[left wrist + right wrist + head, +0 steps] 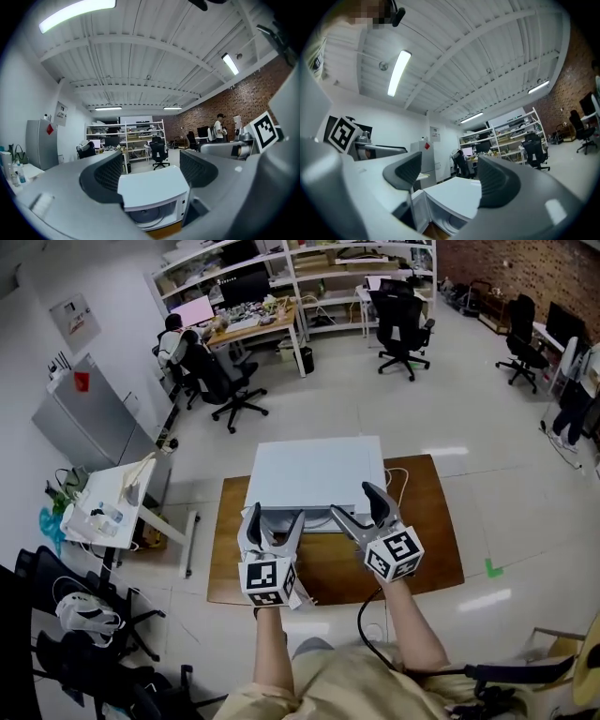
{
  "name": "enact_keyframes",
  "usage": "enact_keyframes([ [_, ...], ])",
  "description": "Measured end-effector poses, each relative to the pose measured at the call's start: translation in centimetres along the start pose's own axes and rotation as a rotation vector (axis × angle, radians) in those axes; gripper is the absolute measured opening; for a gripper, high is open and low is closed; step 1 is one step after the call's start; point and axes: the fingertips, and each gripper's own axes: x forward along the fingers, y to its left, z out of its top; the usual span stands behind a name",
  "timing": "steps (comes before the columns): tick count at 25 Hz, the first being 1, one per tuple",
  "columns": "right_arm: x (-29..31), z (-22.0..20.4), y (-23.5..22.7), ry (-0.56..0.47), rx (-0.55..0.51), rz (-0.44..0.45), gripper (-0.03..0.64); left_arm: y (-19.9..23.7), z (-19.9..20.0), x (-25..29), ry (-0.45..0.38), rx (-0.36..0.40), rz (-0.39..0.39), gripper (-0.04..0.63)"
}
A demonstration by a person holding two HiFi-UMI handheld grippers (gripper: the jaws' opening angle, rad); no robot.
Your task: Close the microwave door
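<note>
the microwave sits at the far middle of the brown bench, its long side running left to right, its front facing me. its door stands open at the left of the front, swung out my way, the turntable showing inside. my left gripper and right gripper hover just before that front, fingers apart on both, gripping nothing. beyond the bench stand office chairs, shelves and a grey cabinet; a small white table stands to the left.
</note>
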Motion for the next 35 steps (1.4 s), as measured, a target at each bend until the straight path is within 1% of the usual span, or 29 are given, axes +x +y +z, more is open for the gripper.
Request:
enact_keyframes([
  [3,3.5,-1.4,2.4,0.053,-0.071,0.026,0.362,3.8,-0.4,0.8,0.005,-0.031,-0.036,0.387],
  [5,4.8,-1.5,3.4,0.058,-0.081,0.000,0.362,5.3,-0.7,1.5,0.022,-0.023,-0.083,0.387],
  [7,5.7,-1.5,3.5,0.063,-0.065,-0.044,0.362,6.1,-1.1,2.0,0.056,-0.008,-0.140,0.387],
  [8,6.2,-1.4,3.6,0.066,-0.060,-0.061,0.362,6.6,-1.4,2.0,0.079,-0.011,-0.164,0.387],
  [9,6.7,-1.3,3.8,0.070,-0.061,-0.073,0.362,7.4,-1.8,1.8,0.110,-0.030,-0.182,0.387],
  [10,7.3,-1.4,4.2,0.074,-0.064,-0.082,0.362,8.4,-2.4,1.4,0.149,-0.069,-0.198,0.387],
  [13,9.9,-1.1,5.3,0.092,-0.070,-0.104,0.362,12.0,-4.2,0.0,0.286,-0.230,-0.254,0.387],
  [15,11.6,-0.5,5.5,0.109,-0.086,-0.112,0.362,14.4,-6.2,-0.5,0.382,-0.320,-0.270,0.388],
  [16,12.3,-0.3,5.4,0.119,-0.097,-0.116,0.362,15.5,-7.7,-0.7,0.437,-0.378,-0.270,0.426],
  [17,13.0,-0.1,5.0,0.129,-0.101,-0.121,0.362,16.1,-9.3,-0.9,0.500,-0.454,-0.279,0.495],
  [18,13.6,-0.1,4.5,0.139,-0.094,-0.128,0.362,16.3,-11.0,-1.1,0.565,-0.549,-0.300,0.523],
  [20,14.4,-0.1,3.2,0.154,-0.057,-0.141,0.362,15.6,-13.5,-1.4,0.663,-0.772,-0.360,0.566],
  [22,14.8,-0.5,2.4,0.164,-0.025,-0.152,0.362,14.5,-16.1,-1.9,0.733,-0.990,-0.398,0.568],
  [23,14.8,-0.7,2.3,0.171,-0.016,-0.156,0.362,14.1,-17.6,-2.3,0.765,-1.079,-0.400,0.567],
  [24,15.0,-1.0,2.3,0.176,-0.010,-0.158,0.362,14.0,-19.0,-2.6,0.787,-1.149,-0.391,0.564],
  [25,15.3,-1.3,2.6,0.181,-0.006,-0.159,0.362,14.1,-20.2,-2.9,0.800,-1.196,-0.375,0.554],
  [26,15.7,-1.3,3.0,0.184,-0.005,-0.158,0.362,14.4,-21.0,-3.1,0.804,-1.225,-0.356,0.540],
  [28,16.7,-1.2,3.5,0.189,-0.008,-0.157,0.362,14.8,-22.0,-3.1,0.803,-1.249,-0.319,0.490],
  [31,16.9,-0.9,3.2,0.193,-0.013,-0.164,0.362,14.2,-23.0,-2.6,0.798,-1.286,-0.289,0.385],
  [33,16.4,-1.1,3.1,0.195,-0.012,-0.174,0.360,13.8,-23.7,-2.6,0.782,-1.320,-0.280,0.286],
  [34,16.3,-1.2,3.2,0.197,-0.011,-0.180,0.360,13.9,-23.9,-2.7,0.769,-1.335,-0.275,0.253],
  [35,16.2,-1.2,3.3,0.198,-0.012,-0.186,0.360,14.2,-23.9,-2.7,0.756,-1.349,-0.271,0.253],
])
